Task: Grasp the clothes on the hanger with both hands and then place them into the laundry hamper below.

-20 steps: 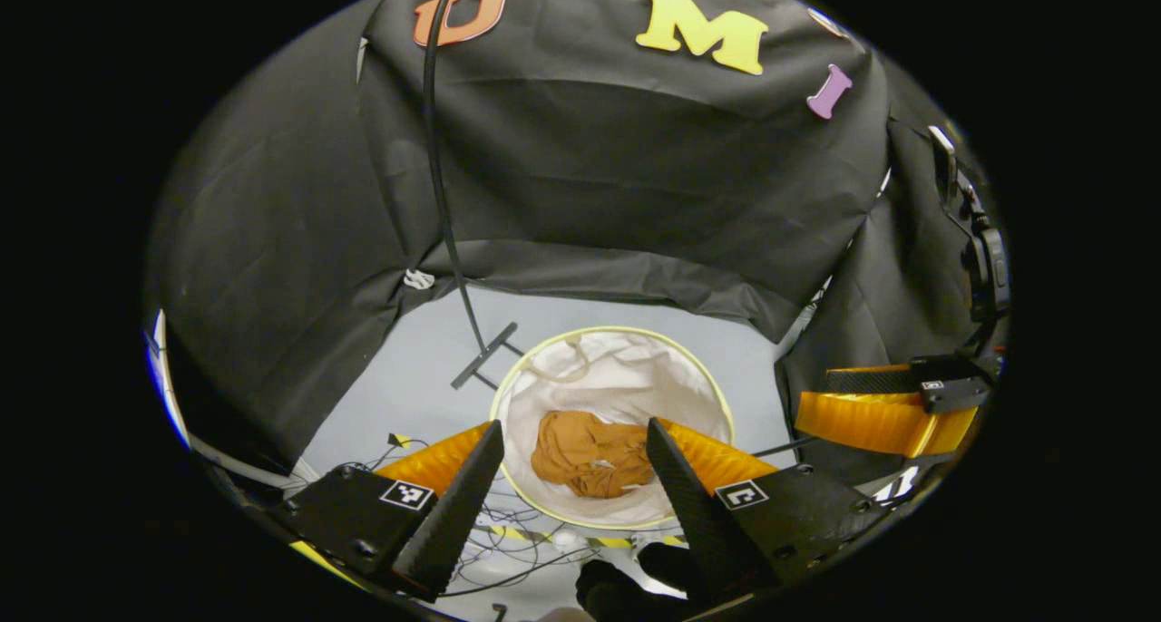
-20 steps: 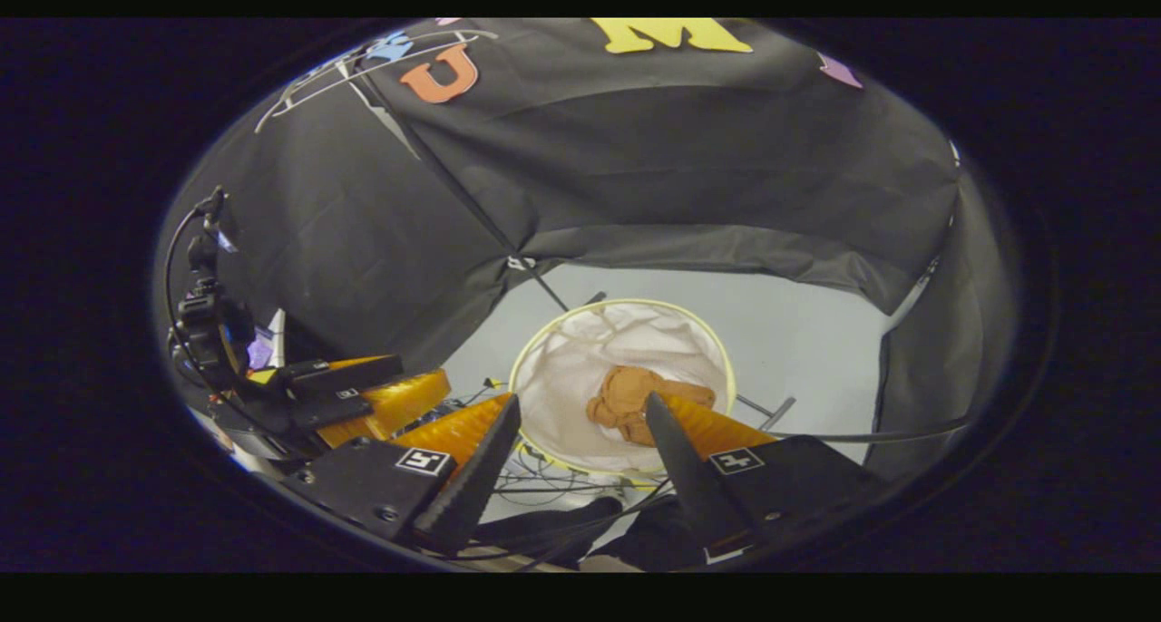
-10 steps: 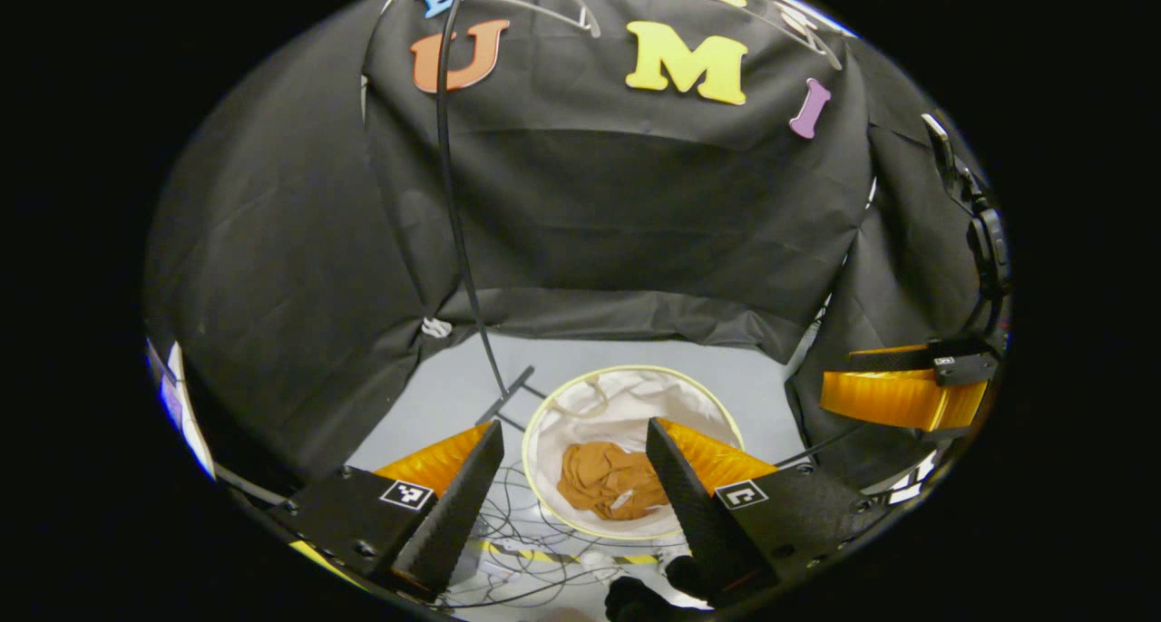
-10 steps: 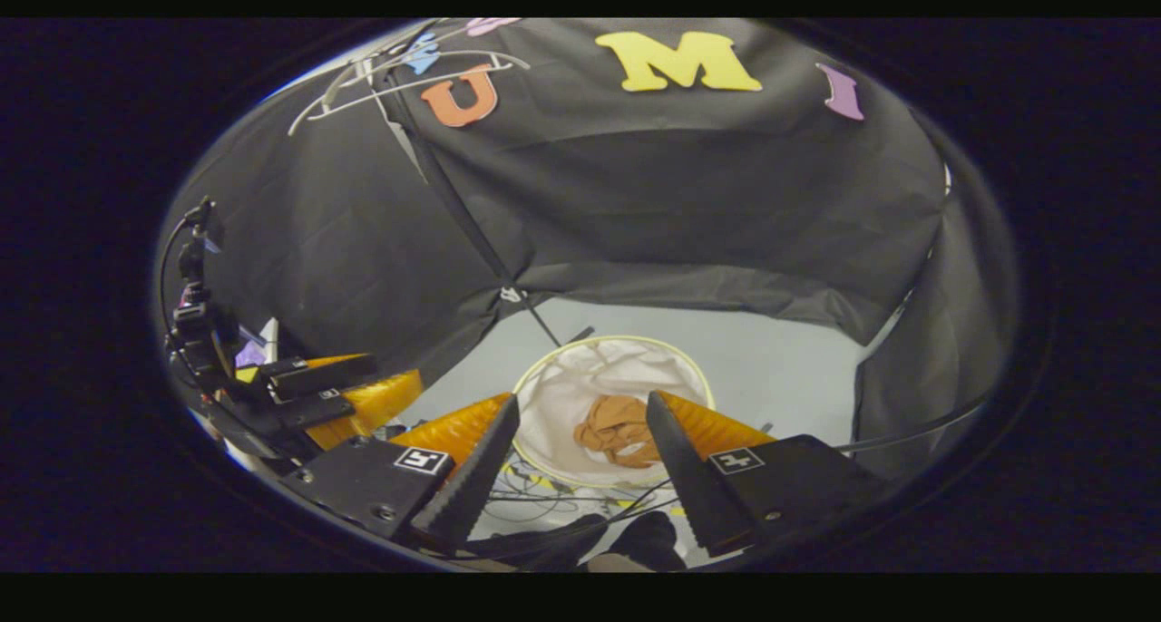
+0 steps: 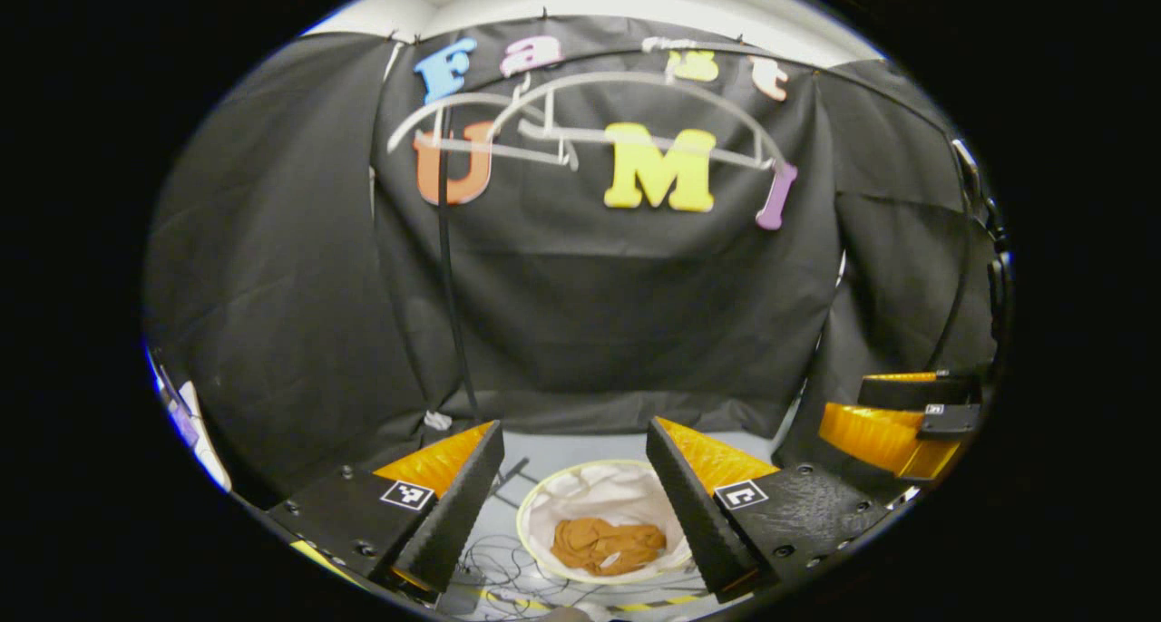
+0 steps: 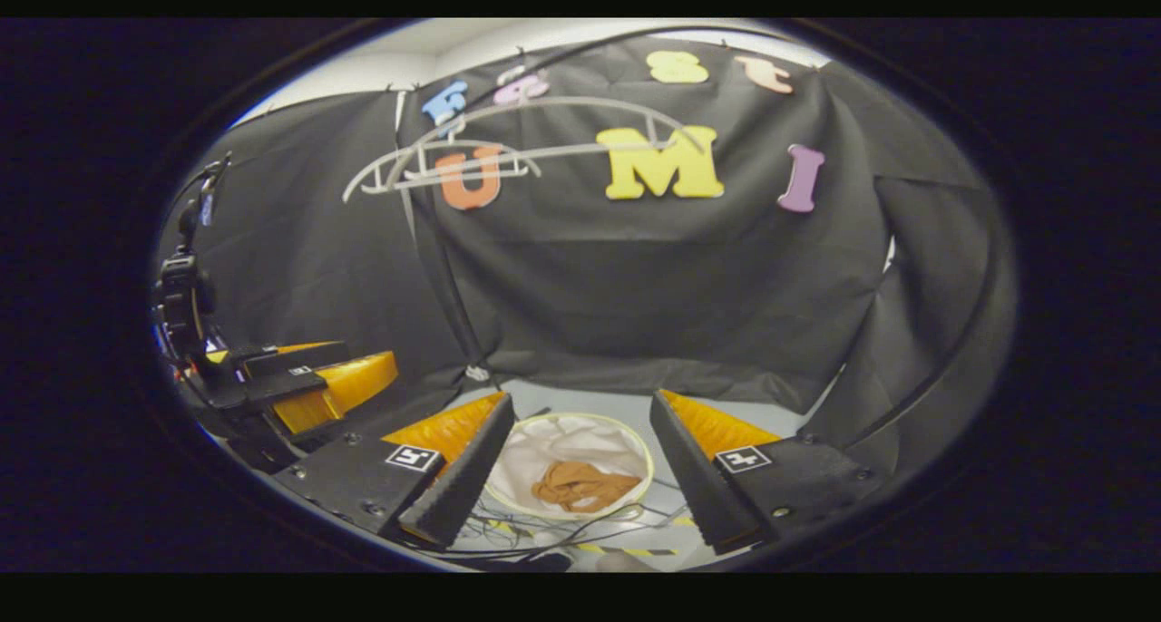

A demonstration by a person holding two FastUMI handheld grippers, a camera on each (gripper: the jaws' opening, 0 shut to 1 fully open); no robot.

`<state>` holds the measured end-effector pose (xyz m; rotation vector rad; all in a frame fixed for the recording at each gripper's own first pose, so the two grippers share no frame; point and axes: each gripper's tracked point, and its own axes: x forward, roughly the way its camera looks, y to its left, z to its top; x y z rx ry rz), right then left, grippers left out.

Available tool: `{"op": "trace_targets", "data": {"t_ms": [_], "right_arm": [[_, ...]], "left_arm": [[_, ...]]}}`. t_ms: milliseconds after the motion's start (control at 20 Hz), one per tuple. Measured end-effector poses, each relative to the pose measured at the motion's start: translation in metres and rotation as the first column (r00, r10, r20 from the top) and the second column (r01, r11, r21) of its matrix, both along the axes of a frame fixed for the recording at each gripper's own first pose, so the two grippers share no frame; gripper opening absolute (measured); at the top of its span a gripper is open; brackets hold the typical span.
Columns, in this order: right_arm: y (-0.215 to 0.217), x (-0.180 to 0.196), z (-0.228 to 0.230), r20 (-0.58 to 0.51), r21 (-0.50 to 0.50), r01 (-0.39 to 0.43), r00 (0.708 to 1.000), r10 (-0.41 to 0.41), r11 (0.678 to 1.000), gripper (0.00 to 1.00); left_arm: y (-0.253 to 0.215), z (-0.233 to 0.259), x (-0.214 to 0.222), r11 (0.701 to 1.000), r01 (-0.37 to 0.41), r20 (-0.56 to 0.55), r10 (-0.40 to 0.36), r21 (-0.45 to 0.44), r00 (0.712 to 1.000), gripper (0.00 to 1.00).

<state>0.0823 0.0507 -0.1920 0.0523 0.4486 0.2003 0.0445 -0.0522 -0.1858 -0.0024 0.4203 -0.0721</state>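
Both tools have risen and tilted up since a second ago, so the round white fabric laundry hamper [image 5: 544, 513] sits lower in each view. Left tool [image 5: 575, 504] and right tool [image 6: 580, 477] are released, empty. Crumpled brown clothes [image 5: 608, 545] lie inside the hamper; bare grey wire hanger [image 5: 580, 119] hangs above. Task looks finished.

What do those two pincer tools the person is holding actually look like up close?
Each is a two-finger tool. The left gripper has black wedge-shaped fingers with finely ribbed inner faces, backed by ribbed orange plastic, on black blocks that carry small square black-and-white markers. The right gripper is built the same. Seen from the side, the body is orange and black, with a black camera mount and thin cable above it.
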Motion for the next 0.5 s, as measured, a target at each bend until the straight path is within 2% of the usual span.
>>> {"op": "trace_targets", "data": {"t_ms": [150,250,500], "right_arm": [[-0.021,-0.040,0.053,0.118,0.027,-0.003,0.993,0.000,1.000,0.96],[-0.031,-0.067,0.079,0.169,0.040,-0.013,0.986,0.006,0.999,0.98],[-0.060,-0.129,0.131,0.319,0.019,-0.010,0.948,0.003,1.000,1.00]], "left_arm": [[-0.014,0.064,-0.024,0.997,0.002,0.132,-0.013,0.082,0.991,1.00],[-0.029,0.097,-0.047,0.991,-0.011,0.200,-0.015,0.131,0.980,0.97],[-0.032,0.145,-0.111,0.990,-0.070,0.272,0.034,0.123,0.962,0.99]]}}
